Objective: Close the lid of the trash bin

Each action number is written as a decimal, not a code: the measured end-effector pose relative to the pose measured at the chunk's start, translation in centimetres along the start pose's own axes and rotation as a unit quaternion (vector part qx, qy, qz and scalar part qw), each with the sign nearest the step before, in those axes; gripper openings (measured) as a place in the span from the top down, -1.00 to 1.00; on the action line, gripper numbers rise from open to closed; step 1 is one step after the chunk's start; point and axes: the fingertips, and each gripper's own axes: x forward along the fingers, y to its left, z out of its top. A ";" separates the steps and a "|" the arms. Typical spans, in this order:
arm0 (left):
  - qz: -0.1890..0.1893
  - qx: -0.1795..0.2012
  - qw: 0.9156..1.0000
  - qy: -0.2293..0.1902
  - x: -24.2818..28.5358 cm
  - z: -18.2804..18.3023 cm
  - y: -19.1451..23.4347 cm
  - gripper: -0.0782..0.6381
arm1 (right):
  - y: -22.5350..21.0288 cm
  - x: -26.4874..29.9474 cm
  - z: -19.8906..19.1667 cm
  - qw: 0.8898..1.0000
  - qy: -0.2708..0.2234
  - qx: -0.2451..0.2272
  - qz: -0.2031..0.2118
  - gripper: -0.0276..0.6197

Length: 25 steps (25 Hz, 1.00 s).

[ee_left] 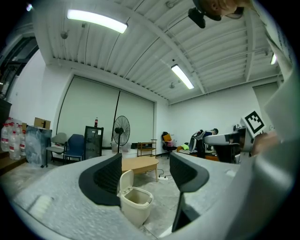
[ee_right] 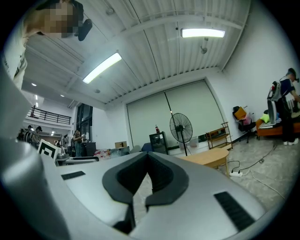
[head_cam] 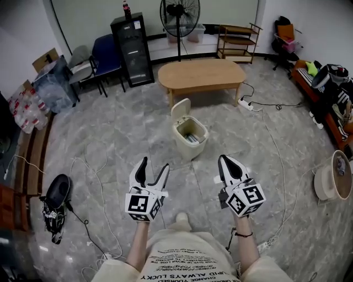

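A beige trash bin (head_cam: 190, 136) stands on the grey floor ahead of me, its lid (head_cam: 180, 111) tipped up at the back and the inside showing. My left gripper (head_cam: 155, 164) is held low, short of the bin, jaws open and nothing between them. Seen from the left gripper view, the bin (ee_left: 136, 206) and its raised lid (ee_left: 125, 180) show in the gap of that gripper (ee_left: 146, 164), still some way off. To the right of it my right gripper (head_cam: 225, 161) is shut and empty; in the right gripper view its pads (ee_right: 161, 176) meet at the tip and the bin is hidden.
Behind the bin are an oval wooden table (head_cam: 201, 74), a standing fan (head_cam: 179, 11) and a black cabinet (head_cam: 132, 49). Cables and a power strip (head_cam: 246, 104) lie on the floor. A black object (head_cam: 57, 193) sits at the left, a round stool (head_cam: 333, 176) at the right.
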 end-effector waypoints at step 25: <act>0.029 -0.009 0.999 0.037 11.5 -2.9 7.3 -0.08 | -8.3 12.0 -3.0 0.999 0.037 0.028 -0.023 0.90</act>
